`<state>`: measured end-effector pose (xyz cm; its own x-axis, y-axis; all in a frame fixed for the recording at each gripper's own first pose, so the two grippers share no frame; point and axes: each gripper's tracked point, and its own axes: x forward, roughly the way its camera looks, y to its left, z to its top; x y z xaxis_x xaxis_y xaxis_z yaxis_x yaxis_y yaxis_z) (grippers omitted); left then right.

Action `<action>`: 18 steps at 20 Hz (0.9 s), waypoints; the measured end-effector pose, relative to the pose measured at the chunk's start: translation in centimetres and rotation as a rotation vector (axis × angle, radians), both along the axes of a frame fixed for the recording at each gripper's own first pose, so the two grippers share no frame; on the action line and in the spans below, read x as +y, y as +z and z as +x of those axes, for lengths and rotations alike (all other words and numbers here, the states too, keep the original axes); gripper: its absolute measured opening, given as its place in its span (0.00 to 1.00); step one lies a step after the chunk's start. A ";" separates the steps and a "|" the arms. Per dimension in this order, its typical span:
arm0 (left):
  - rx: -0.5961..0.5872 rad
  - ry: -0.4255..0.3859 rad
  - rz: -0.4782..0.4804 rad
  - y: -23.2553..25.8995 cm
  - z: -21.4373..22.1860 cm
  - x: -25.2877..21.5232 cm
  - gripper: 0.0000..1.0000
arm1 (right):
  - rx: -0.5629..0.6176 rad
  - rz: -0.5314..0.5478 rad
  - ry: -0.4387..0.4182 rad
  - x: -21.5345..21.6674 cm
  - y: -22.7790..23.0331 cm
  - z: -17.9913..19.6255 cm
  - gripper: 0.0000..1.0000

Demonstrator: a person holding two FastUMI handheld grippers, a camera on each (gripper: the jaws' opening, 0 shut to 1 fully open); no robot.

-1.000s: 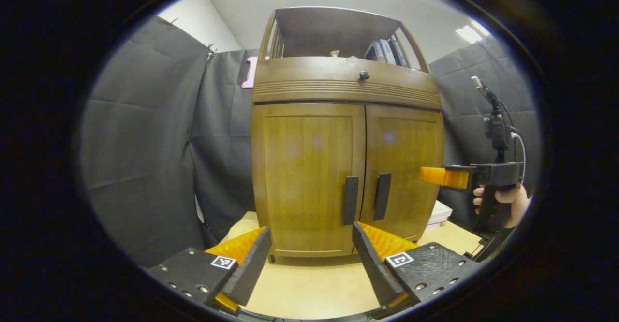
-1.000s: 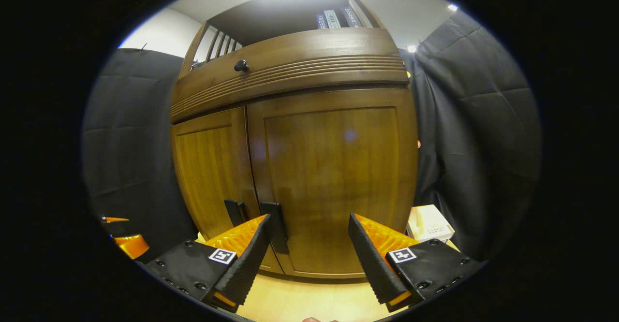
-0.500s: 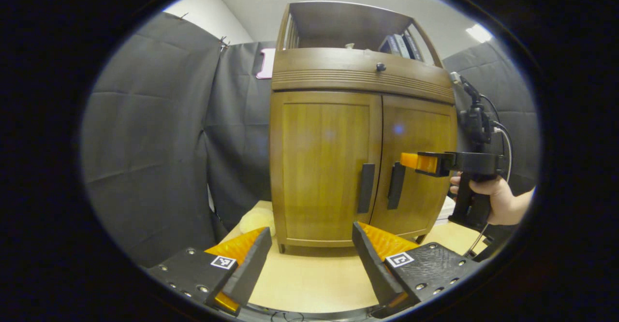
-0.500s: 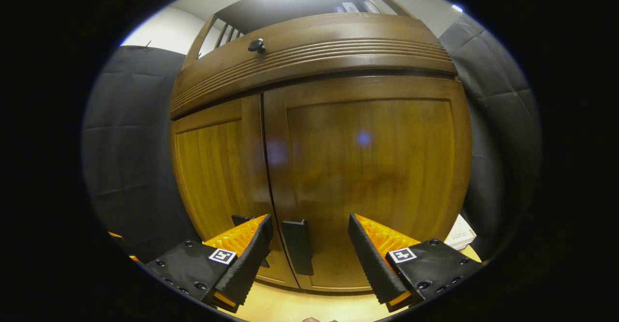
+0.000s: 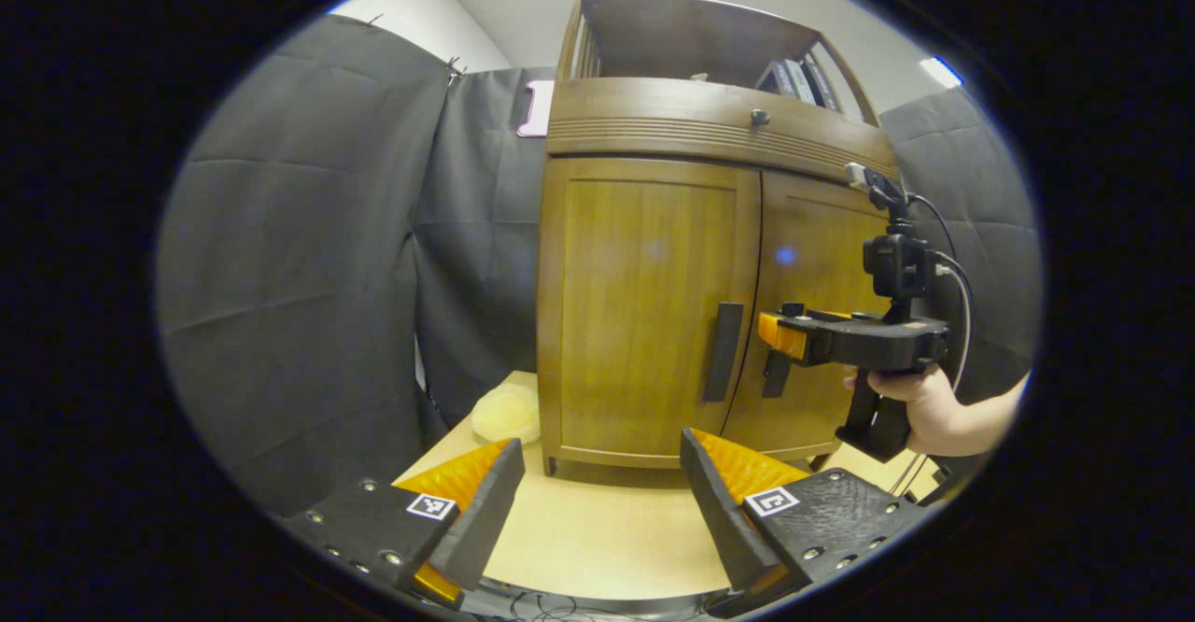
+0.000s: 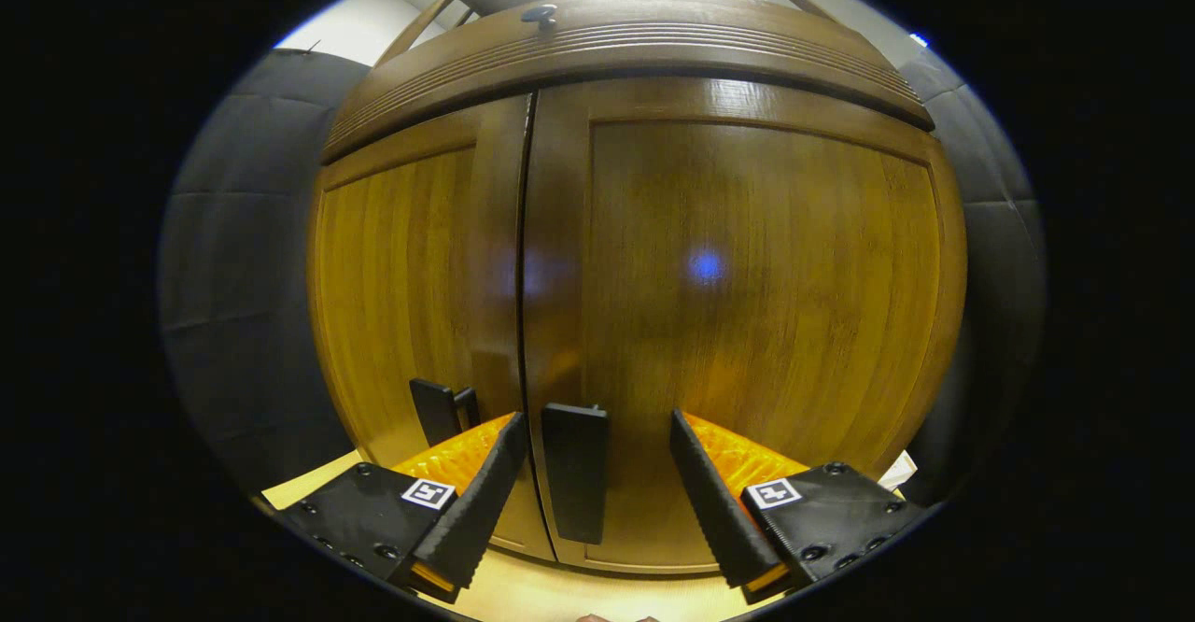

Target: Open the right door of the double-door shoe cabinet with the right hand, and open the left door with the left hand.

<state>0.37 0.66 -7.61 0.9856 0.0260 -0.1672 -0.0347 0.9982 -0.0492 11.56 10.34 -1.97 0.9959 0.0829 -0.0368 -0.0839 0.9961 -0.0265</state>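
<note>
left claw (image 5: 597,501) spread wide, right claw (image 6: 593,491) agape

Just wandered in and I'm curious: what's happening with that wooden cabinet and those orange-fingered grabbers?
A person is about to open a wooden shoe cabinet using a hand-held gripper in each hand. The right gripper is open, its fingers on either side of the right door's handle, not yet closed on it. The left gripper hangs open above the table, short of the left door's handle. Both doors are shut.

I count one shoe cabinet (image 5: 653,230), two doors, two black handles, one drawer knob (image 5: 759,118), and my two grippers.
</note>
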 end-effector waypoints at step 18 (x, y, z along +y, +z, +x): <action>0.003 -0.020 -0.020 -1.2 0.1 -0.1 0.99 | 0.068 0.040 0.044 0.6 -1.9 1.0 0.10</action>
